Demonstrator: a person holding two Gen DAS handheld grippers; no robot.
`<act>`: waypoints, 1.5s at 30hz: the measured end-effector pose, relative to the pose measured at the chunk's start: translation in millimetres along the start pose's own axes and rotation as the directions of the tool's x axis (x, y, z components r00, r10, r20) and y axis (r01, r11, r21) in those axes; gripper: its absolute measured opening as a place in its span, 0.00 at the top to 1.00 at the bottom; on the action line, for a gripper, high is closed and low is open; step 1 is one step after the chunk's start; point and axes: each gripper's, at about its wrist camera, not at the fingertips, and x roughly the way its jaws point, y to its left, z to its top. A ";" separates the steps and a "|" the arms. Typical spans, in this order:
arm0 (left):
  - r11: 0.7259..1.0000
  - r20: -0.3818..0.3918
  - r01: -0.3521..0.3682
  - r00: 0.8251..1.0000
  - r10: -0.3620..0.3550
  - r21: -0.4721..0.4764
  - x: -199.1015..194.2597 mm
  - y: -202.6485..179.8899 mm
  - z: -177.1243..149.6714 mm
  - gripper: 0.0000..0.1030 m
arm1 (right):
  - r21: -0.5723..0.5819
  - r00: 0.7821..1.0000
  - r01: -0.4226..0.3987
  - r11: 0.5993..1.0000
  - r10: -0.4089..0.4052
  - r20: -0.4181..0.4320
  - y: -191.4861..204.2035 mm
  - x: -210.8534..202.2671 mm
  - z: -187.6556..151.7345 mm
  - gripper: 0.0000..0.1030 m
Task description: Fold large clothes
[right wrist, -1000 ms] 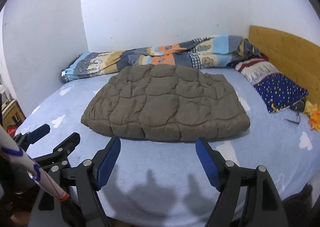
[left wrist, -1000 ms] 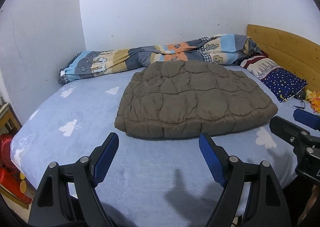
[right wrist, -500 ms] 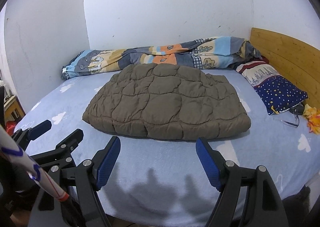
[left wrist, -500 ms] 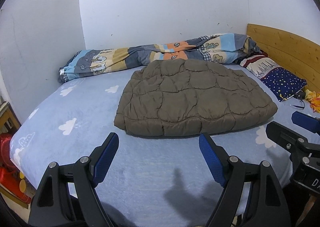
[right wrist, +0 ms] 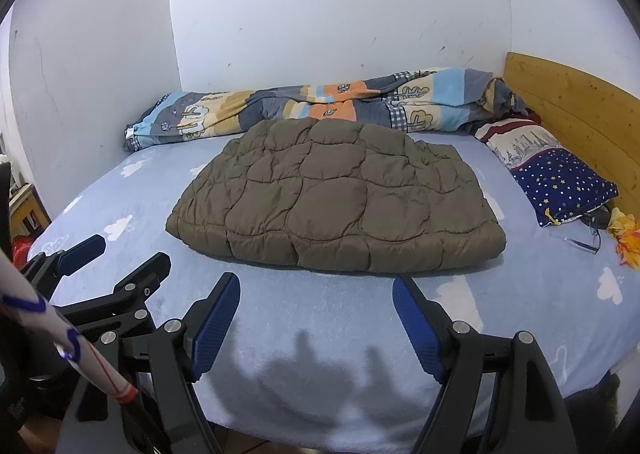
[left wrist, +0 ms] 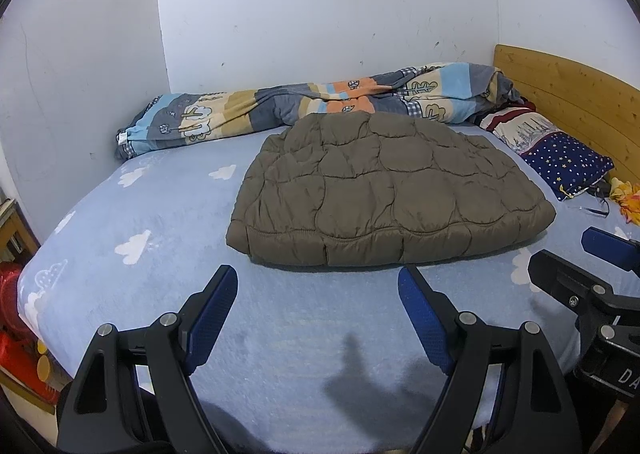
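A brown quilted jacket [left wrist: 384,190] lies folded into a flat rectangle in the middle of the bed; it also shows in the right wrist view [right wrist: 336,198]. My left gripper [left wrist: 318,286] is open and empty, held over the bed's near edge, short of the jacket's near hem. My right gripper [right wrist: 316,290] is open and empty, also short of the hem. The right gripper shows at the right edge of the left wrist view [left wrist: 568,266], and the left gripper at the left of the right wrist view [right wrist: 124,258].
The bed has a light blue sheet with white clouds [left wrist: 132,222]. A rolled patterned duvet [left wrist: 304,102] lies along the far wall. A starry blue pillow [left wrist: 568,162] and wooden headboard [left wrist: 572,94] are at the right. Glasses [right wrist: 588,234] lie by the pillow.
Both grippers have risen and drawn back slightly, so the bed sits lower in view. The jacket has not moved. Both stay open.
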 end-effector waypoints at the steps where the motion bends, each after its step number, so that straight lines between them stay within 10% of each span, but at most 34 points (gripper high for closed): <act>1: 1.000 0.000 -0.001 1.000 0.001 0.000 0.1 0.2 0.1 0.21 | 0.001 1.000 0.001 1.000 -0.001 0.000 0.0 0.2 -0.3 0.19; 17: 1.000 0.047 0.004 0.999 -0.004 -0.002 -14.3 -4.7 14.9 0.21 | 0.015 0.998 0.023 1.000 -0.024 0.052 -6.6 -14.7 11.4 0.18; 34: 0.992 0.228 0.115 0.969 -0.098 -0.059 -114.8 -25.6 86.1 0.09 | 0.027 0.953 0.049 0.998 -0.055 0.299 -19.6 -126.2 68.1 0.09; 45: 0.996 0.081 -0.093 0.992 0.094 -0.016 -91.6 -16.9 64.4 0.08 | 0.043 0.983 0.060 0.997 -0.067 0.174 -4.9 -101.3 49.9 0.07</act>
